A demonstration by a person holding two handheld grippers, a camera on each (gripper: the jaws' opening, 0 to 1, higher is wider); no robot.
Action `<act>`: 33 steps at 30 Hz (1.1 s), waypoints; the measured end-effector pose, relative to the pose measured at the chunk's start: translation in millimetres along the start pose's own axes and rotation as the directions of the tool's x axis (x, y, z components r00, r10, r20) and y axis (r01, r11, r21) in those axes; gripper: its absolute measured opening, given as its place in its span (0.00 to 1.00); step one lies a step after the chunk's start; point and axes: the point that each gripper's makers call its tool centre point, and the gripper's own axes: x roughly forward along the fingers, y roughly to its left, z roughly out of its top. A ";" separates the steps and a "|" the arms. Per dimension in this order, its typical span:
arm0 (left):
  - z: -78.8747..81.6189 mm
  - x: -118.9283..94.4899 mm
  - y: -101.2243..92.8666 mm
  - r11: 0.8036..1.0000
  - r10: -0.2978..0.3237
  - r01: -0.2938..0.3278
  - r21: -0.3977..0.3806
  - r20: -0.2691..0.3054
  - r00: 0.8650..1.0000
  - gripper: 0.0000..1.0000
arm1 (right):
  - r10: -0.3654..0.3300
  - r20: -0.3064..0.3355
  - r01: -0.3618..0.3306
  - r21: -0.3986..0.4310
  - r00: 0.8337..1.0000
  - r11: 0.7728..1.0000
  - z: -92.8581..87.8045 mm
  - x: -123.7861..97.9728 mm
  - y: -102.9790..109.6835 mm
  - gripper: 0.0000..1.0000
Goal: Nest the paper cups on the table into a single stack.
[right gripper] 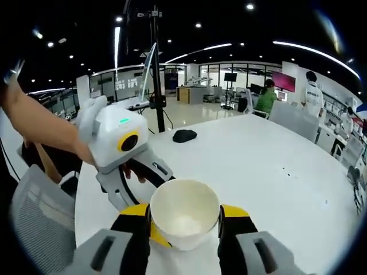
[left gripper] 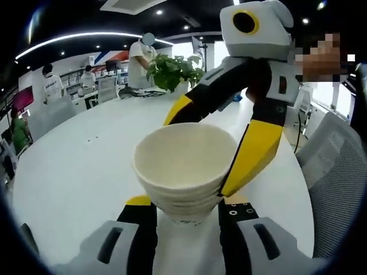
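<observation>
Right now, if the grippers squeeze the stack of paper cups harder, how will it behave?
The stack of paper cups looks thin-walled, so its rims would probably dent. Nested layers likely stiffen it somewhat. It seems light, so it may slip upward between the left hand-held gripper jaws.

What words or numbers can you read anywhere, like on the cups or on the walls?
None can be read.
Stack of paper cups: plain, no print.
Wall signs far behind the white table: coloured shapes, too blurred to read.
Red screen in the right gripper view: too small to read.
Left hand-held gripper and right hand-held gripper: no readable lettering.
</observation>
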 end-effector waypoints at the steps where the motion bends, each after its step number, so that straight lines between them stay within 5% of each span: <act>1: -0.3 0.4 0.0 1.000 0.000 0.000 -0.003 0.000 1.000 0.40 | 0.001 -0.001 -0.001 0.005 1.000 1.000 -0.4 -0.1 0.5 0.45; 22: -5.2 0.3 -6.9 1.000 -0.010 0.010 0.013 -0.020 1.000 0.41 | 0.003 -0.015 -0.003 0.023 1.000 1.000 -10.5 -6.7 5.8 0.48; 33: -7.3 -14.4 -6.3 0.999 0.007 -0.006 -0.041 0.004 1.000 0.52 | -0.042 0.055 0.038 0.070 0.998 0.997 -8.1 -28.3 2.7 0.67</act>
